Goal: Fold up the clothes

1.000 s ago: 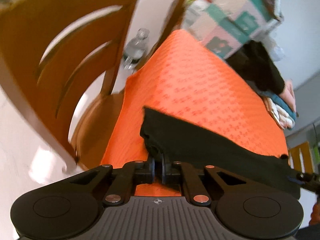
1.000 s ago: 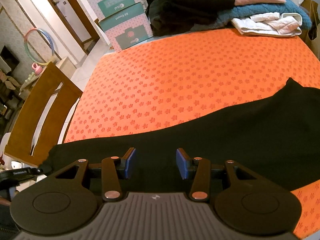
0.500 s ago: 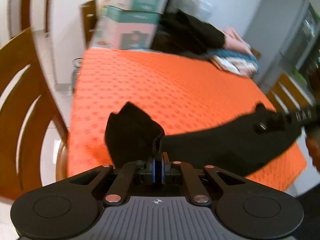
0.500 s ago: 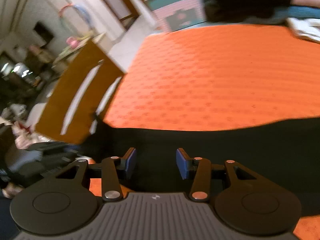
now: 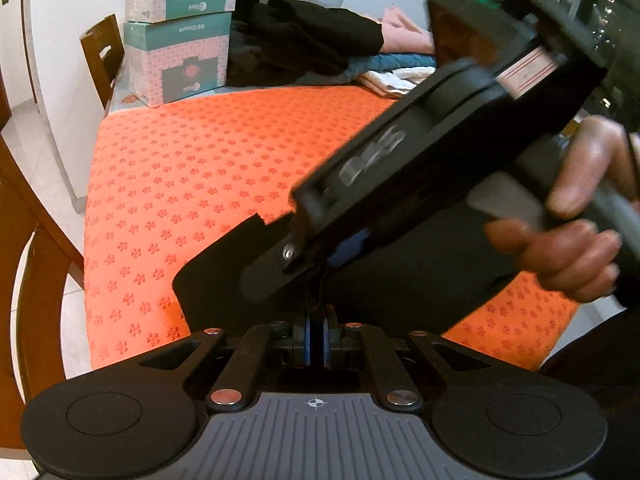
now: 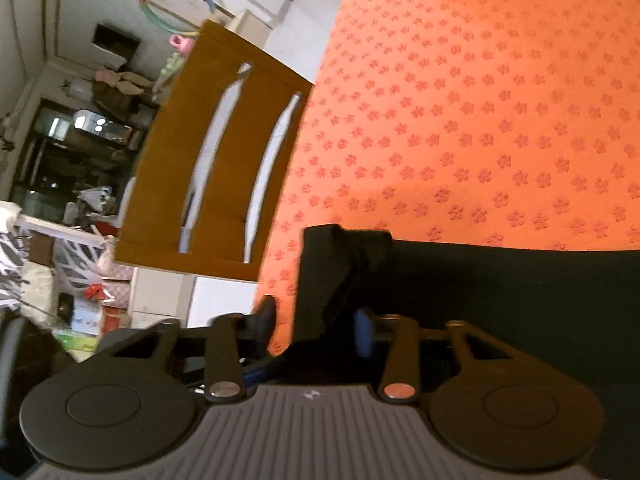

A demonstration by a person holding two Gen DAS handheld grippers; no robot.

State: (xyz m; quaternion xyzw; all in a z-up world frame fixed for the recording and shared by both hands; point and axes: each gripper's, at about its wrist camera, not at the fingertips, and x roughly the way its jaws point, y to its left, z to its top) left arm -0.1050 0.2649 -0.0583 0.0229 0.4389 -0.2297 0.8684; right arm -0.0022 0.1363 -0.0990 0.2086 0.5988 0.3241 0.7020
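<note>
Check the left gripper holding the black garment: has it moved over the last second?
Yes. The left gripper, shut on the black garment, has carried its end from the orange tablecloth's chair-side edge toward the right gripper, doubling the cloth.

Black garment (image 6: 500,288) cut off; gripper (image 5: 400,172) blurred

A fold of the black garment (image 5: 224,276) is pinched between the closed fingers of the left gripper (image 5: 315,334), above the orange flower-patterned tablecloth (image 5: 224,160). The right gripper (image 5: 276,276) is held close above by a hand (image 5: 572,236); its jaws cannot be made out. Stacked boxes (image 5: 178,32) and piled clothes (image 5: 320,48) are seen at the far edge.
</note>
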